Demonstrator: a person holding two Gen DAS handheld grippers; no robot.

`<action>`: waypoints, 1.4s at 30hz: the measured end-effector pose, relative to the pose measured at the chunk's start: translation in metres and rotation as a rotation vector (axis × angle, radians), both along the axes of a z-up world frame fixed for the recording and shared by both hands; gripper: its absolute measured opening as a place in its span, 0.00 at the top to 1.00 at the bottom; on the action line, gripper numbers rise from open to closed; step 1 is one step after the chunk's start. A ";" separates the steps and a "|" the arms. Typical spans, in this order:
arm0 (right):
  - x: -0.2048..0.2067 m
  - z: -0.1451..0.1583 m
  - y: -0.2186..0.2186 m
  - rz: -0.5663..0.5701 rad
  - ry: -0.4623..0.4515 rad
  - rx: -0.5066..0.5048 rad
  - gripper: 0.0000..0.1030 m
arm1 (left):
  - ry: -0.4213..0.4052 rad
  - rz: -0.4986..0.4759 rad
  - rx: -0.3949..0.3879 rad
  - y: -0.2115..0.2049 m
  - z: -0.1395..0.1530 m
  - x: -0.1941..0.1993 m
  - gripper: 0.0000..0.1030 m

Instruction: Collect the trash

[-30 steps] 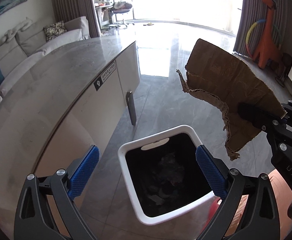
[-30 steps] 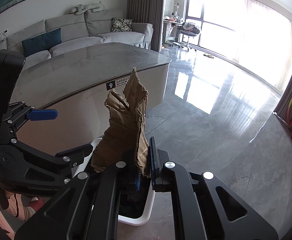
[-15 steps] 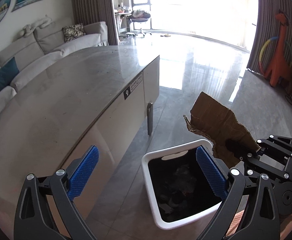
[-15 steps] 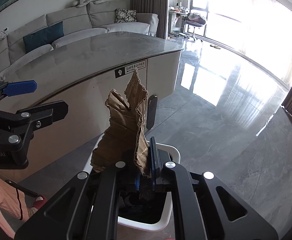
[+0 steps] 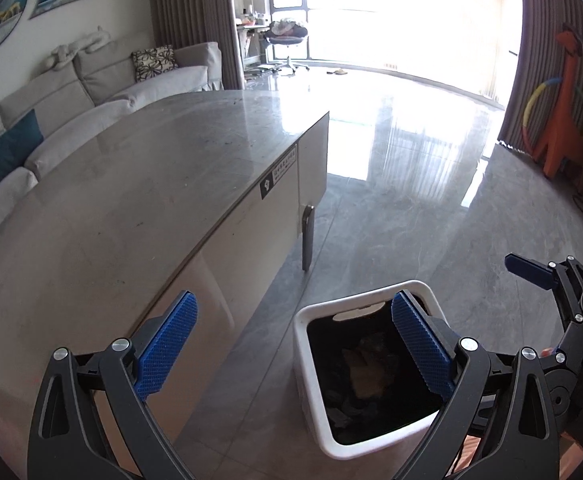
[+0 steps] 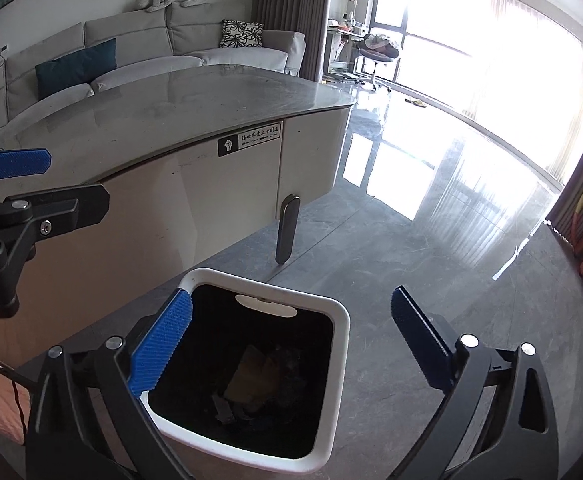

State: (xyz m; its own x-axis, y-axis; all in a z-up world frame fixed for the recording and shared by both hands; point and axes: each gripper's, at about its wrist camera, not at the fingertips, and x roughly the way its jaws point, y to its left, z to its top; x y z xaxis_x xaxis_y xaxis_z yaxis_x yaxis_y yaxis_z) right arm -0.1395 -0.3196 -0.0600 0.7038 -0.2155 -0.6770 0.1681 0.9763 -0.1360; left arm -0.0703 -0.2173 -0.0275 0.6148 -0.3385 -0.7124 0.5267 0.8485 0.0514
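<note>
While the right hand-held gripper has just been opened wide with nothing left between its jaws, the left hand-held gripper is likewise held wide and empty. The torn cardboard is seen lying inside the white bin on the floor beside the desk. It is judged light, fairly stiff and easily torn, best pinched across a flat edge.

Grey stone-topped counter before pale sofa; orange giraffe toy by curtain.

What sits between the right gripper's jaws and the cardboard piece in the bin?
Nothing but air. In the right wrist view the right gripper hangs open above the white bin, and the cardboard piece lies at the bottom.
</note>
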 end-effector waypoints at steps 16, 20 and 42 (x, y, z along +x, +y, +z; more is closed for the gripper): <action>0.002 0.026 0.005 0.007 -0.081 -0.019 0.03 | -0.014 0.022 -0.023 0.010 0.010 -0.001 0.05; 0.003 0.031 0.008 0.010 -0.093 -0.026 0.03 | -0.015 0.028 -0.030 0.015 0.014 0.000 0.05; 0.061 0.069 0.090 0.169 -0.161 -0.048 0.03 | -0.119 0.243 -0.019 0.111 0.058 0.022 0.04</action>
